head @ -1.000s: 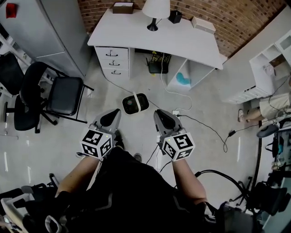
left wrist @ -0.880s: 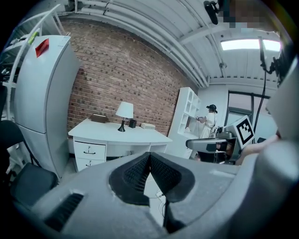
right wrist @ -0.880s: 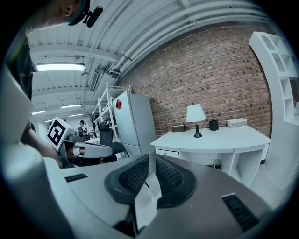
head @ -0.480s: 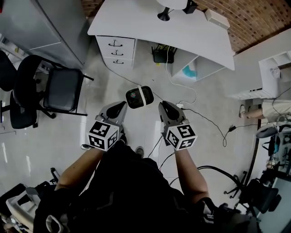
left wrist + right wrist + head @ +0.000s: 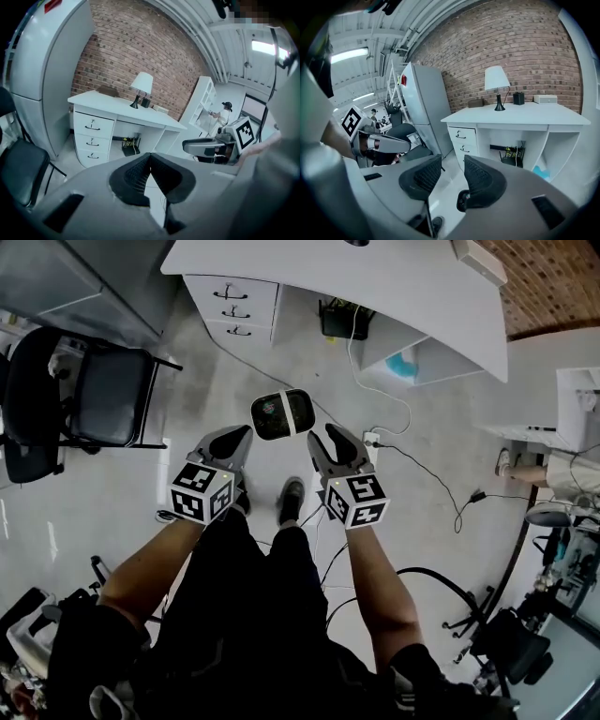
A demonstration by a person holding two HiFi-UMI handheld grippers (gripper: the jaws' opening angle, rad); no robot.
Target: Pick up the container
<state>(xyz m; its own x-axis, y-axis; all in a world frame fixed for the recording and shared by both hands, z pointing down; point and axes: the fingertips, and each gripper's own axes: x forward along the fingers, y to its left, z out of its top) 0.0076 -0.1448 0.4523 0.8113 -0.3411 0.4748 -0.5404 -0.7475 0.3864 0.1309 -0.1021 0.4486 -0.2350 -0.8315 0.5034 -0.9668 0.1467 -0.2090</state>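
Head view: container on the floor just ahead of the left gripper, pinched shut and empty, and right gripper, opening with nothing inside, cables nearby.

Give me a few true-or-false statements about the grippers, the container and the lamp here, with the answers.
1. The container lies on the floor. True.
2. The right gripper grips the container. False: its jaws are opening, with nothing between them.
3. The left gripper has its jaws together. True.
4. The lamp stands on the floor. False: it stands on the white desk.
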